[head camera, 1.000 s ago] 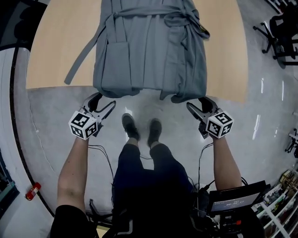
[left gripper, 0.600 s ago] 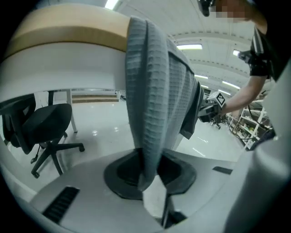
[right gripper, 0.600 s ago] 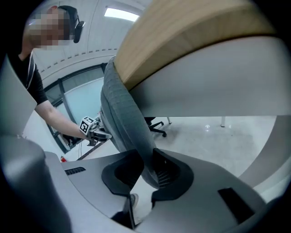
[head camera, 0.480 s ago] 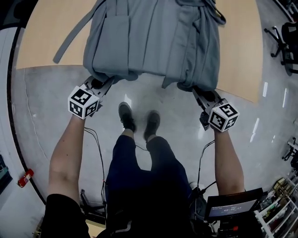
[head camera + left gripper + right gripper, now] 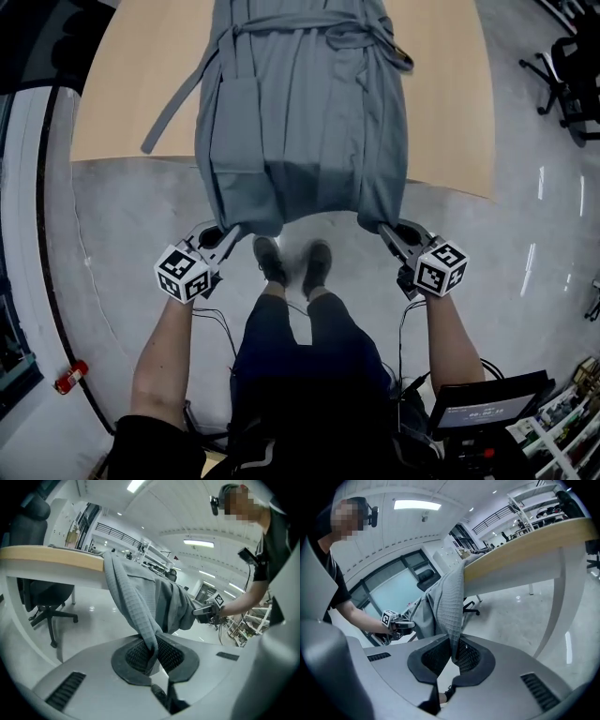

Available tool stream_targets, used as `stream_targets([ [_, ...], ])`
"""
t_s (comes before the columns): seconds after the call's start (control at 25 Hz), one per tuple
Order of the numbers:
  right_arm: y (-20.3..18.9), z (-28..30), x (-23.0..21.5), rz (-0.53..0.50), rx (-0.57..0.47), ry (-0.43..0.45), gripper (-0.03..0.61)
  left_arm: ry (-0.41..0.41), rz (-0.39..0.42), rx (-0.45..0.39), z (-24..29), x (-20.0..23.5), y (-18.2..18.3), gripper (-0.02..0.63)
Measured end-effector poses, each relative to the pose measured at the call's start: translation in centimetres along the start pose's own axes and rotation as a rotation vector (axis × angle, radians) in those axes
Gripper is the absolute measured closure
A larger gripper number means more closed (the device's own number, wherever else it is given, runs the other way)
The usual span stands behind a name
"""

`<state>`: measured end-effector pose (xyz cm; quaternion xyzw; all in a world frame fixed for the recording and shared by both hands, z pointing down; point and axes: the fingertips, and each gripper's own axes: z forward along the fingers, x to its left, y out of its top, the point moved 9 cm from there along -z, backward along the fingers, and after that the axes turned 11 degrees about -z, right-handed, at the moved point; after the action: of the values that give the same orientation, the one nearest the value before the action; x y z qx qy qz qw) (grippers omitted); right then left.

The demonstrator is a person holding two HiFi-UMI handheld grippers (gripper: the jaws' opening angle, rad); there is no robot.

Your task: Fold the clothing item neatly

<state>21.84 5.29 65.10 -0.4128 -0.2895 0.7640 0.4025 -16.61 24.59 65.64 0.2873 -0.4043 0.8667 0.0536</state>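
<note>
A grey waffle-weave robe [image 5: 300, 103] lies lengthwise on the wooden table [image 5: 122, 84], and its hem hangs past the near edge. The belt [image 5: 173, 108] trails off to the left. My left gripper [image 5: 228, 236] is shut on the hem's left corner, its jaws having just closed there. In the left gripper view the cloth [image 5: 136, 606] runs down into the pinched pads of the left gripper [image 5: 152, 654]. My right gripper [image 5: 384, 228] is shut on the hem's right corner, having closed just as recently. The right gripper view shows the fabric [image 5: 450, 606] clamped in the right gripper [image 5: 454, 656].
The person's shoes [image 5: 292, 261] stand on the grey floor just below the hem. Office chairs [image 5: 572, 75] sit at the far right, and another chair [image 5: 42, 602] stands under the table. A screen [image 5: 487, 408] is at the bottom right. A red object [image 5: 67, 378] lies on the floor at left.
Both grippers were open below the hem. They rose to it, shut on its two corners, and drew back toward the person, so more of the robe now hangs off the table edge.
</note>
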Motion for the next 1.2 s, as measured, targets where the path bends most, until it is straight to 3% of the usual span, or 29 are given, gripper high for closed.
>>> stream_targets([
  [0.28,1.3,-2.1,1.9,0.045,-0.002,-0.008,0.558,-0.046,-0.026,-0.021,-2.0,-2.0,0.6,0.600],
  [0.72,1.3,-1.2,3.0,0.096,-0.008,-0.059,0.558,-0.095,0.022,0.049,1.1,1.0,-0.7,0.600],
  [0.8,1.9,-1.4,3.8,0.098,-0.015,-0.043,0.558,-0.115,-0.019,0.060,0.4,0.8,-0.4,0.600],
  [1.0,5.0,-3.7,6.6,0.133,-0.047,-0.012,0.557,-0.171,-0.225,0.041,-4.6,-1.6,1.4,0.600],
  [1.2,9.8,-6.5,7.9,0.120,-0.040,-0.053,0.557,-0.172,-0.203,0.023,-8.9,-3.6,5.4,0.600],
])
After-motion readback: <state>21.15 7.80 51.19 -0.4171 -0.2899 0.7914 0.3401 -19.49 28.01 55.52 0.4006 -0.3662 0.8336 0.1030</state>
